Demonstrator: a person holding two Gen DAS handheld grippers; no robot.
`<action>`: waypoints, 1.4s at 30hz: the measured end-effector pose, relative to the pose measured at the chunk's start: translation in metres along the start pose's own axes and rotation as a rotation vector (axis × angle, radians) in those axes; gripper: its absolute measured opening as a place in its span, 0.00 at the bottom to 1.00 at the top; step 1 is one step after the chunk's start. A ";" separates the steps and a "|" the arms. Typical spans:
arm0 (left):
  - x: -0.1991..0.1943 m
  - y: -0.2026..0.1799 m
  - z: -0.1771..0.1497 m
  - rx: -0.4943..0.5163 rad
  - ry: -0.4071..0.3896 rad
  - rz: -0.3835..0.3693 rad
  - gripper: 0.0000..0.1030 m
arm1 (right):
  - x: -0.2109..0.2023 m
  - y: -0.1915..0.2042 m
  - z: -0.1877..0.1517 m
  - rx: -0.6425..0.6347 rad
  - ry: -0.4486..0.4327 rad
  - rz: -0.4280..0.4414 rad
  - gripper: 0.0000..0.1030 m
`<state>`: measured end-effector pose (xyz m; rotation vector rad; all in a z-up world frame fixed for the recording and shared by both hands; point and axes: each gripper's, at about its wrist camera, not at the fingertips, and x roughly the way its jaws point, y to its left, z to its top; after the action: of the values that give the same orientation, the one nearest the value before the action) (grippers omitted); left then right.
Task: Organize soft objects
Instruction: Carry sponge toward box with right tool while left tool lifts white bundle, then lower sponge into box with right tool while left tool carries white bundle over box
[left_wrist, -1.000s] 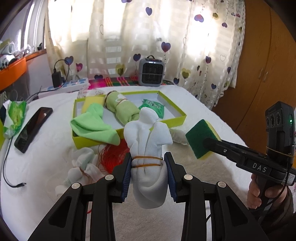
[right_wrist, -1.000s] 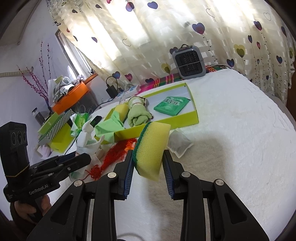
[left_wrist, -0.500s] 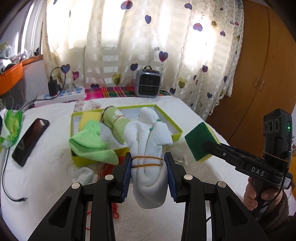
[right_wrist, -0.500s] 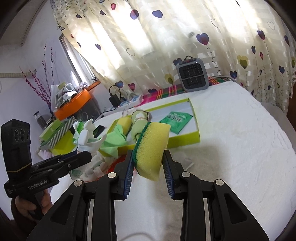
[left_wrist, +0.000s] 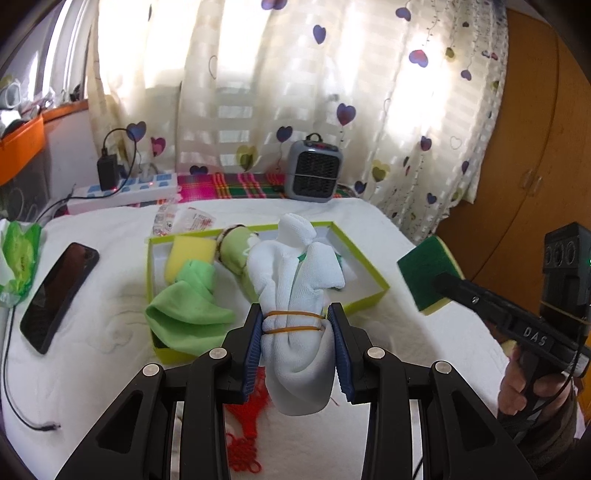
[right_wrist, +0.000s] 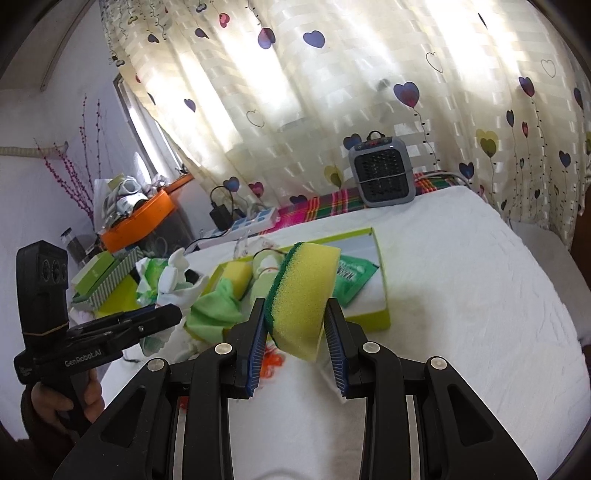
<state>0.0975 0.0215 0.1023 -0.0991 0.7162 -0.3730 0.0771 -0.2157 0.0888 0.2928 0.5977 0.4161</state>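
Two claws clenched: left claw (left_wrist: 298, 345) grasping white bundle (left_wrist: 295, 295), right claw (right_wrist: 297, 345) grasping sponge (right_wrist: 301, 295).

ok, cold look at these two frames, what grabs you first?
The white cloth bundle, tied with rubber bands, clamped in the left gripper right in front of its camera. Next, the yellow-green sponge pinched in the right gripper. Behind both, the lime-edged box on the white bed, already holding a green cloth and another sponge.
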 end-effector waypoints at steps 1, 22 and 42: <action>0.003 0.002 0.001 -0.003 0.003 0.004 0.32 | 0.002 -0.001 0.002 -0.004 0.002 -0.003 0.31; 0.066 0.037 0.033 -0.025 0.063 0.096 0.32 | 0.079 -0.016 0.047 -0.079 0.104 -0.072 0.31; 0.115 0.040 0.029 -0.009 0.154 0.147 0.32 | 0.156 0.014 0.045 -0.322 0.219 -0.241 0.31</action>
<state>0.2086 0.0156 0.0441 -0.0263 0.8715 -0.2379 0.2169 -0.1390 0.0550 -0.1343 0.7587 0.3063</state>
